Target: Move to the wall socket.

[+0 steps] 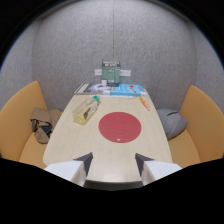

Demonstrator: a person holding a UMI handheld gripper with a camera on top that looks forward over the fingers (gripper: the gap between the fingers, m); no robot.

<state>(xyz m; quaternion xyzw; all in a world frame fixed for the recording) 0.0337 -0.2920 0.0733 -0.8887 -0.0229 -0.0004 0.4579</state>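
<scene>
At the near edge of the desk (75, 145), the gripper (114, 167) holds its two pale, wedge-shaped fingers spread wide with nothing between them; only bare, light wood-grain desktop shows in the gap. The desk is a long rounded slab running away from the fingers toward the far wall.

Just beyond the fingers lies a flat round red mat (120, 126), dotted in texture, resting on the desk. Past the mat and to its left lies a clear plastic bottle (86, 110) on its side, yellowish inside, angled away. To the right of the mat, farther on, a slim orange pen-like thing (144, 103) lies on the wood. Behind the mat, at the desk's far end, magazines or books (112, 90) lie flat in a row.

Orange padded benches (20, 117) curve along both sides of the desk. On the left one sits a crumpled tan bag (42, 123); on the right one, a soft grey cushion or bag (171, 121).

The wall socket (111, 72) is mounted on the grey felt-like wall (70, 45) straight beyond the mat, just above the far end of the desk, well apart from the fingers. The whole length of the desk and the things on it lie between.
</scene>
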